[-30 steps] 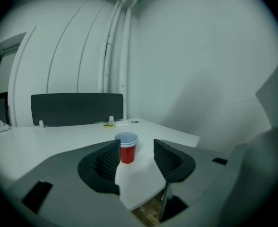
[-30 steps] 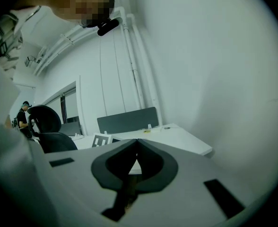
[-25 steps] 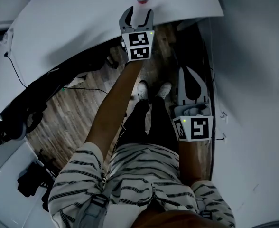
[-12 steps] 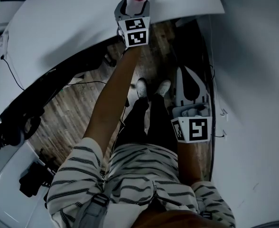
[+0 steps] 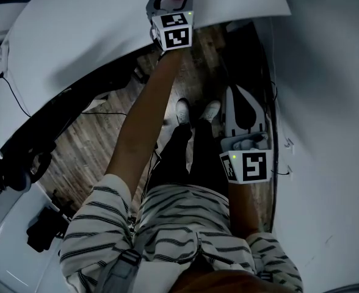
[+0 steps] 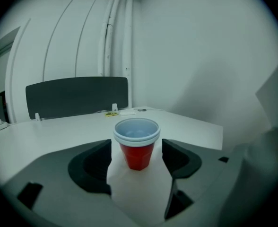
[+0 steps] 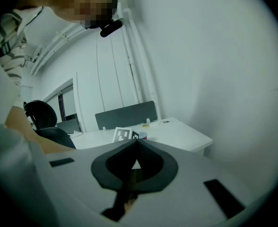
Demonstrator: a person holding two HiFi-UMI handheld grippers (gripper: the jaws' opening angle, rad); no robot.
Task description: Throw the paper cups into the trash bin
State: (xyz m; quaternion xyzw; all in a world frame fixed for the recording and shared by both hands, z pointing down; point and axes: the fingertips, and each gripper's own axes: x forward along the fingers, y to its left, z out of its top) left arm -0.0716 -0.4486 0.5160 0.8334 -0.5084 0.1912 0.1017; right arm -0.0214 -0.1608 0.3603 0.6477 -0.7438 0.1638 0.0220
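The cup point(image 6: 137, 156) stands upright on the white tabletop point(image 5: 76, 35), close to the edge that faces the person and some way in from the right-hand corner. It is red outside with a white rim and a pale blue inside. The rim looks doubled, so it may be two cups nested, though the view is too soft to be sure.

The left gripper point(image 6: 136, 144) reaches over that edge with its jaws spread, one on each side of the cup. The jaws are opening, and a gap shows on both sides, so neither pad touches the cup. In the head view the left arm is stretched straight forward, and the cup sits just past the gripper's marker cube at the top of the frame.

The right gripper point(image 7: 135, 142) hangs low beside the person's right leg, well apart from the tabletop, over the wooden floor point(image 5: 94, 139) and next to the white wall point(image 5: 326, 102). Its jaws are pressed together with nothing between them. Past their tips, its own view shows the left gripper's cube and the cup on the tabletop.

A dark panel point(image 6: 77, 96) stands along the tabletop's far edge. A few small items lie near the panel, too small to name. The person's white shoes point(image 5: 195, 112) show on the floor below the near edge.
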